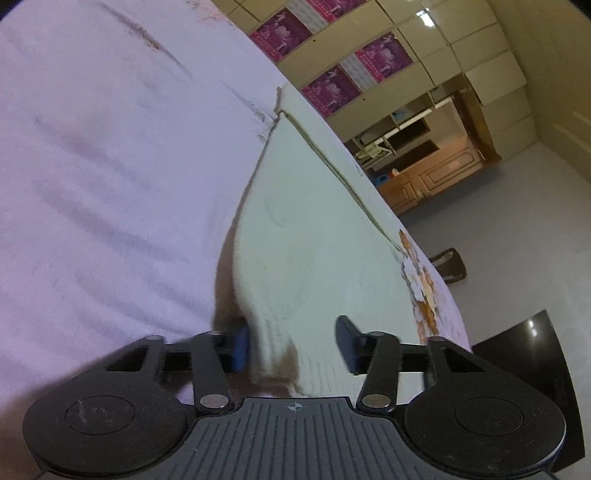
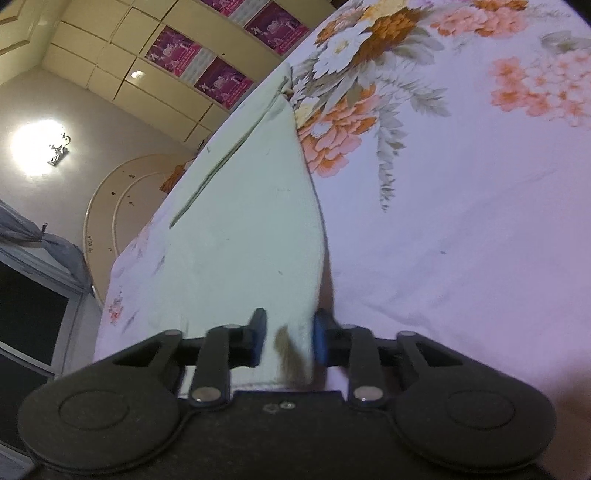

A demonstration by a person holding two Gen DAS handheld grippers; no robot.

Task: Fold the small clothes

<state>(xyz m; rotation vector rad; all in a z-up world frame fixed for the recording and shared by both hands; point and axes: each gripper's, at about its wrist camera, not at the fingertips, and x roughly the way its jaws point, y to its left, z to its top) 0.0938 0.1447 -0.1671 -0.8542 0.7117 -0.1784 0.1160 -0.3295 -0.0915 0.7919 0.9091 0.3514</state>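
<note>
Both claws at the near hem of a pale green garment on a flowered bed

The left claw stands wide, one corner of the pale green garment loose between its pads; the right claw is narrower around the other corner, not visibly clamped. The cloth stretches from the claws across the bed sheet. If either closes on too little hem, the corner may slip and the fold skew. Beyond the garment stand cream cabinets bearing magenta posters.

Pale green knit garment lies flat, near corners lifted.
</note>
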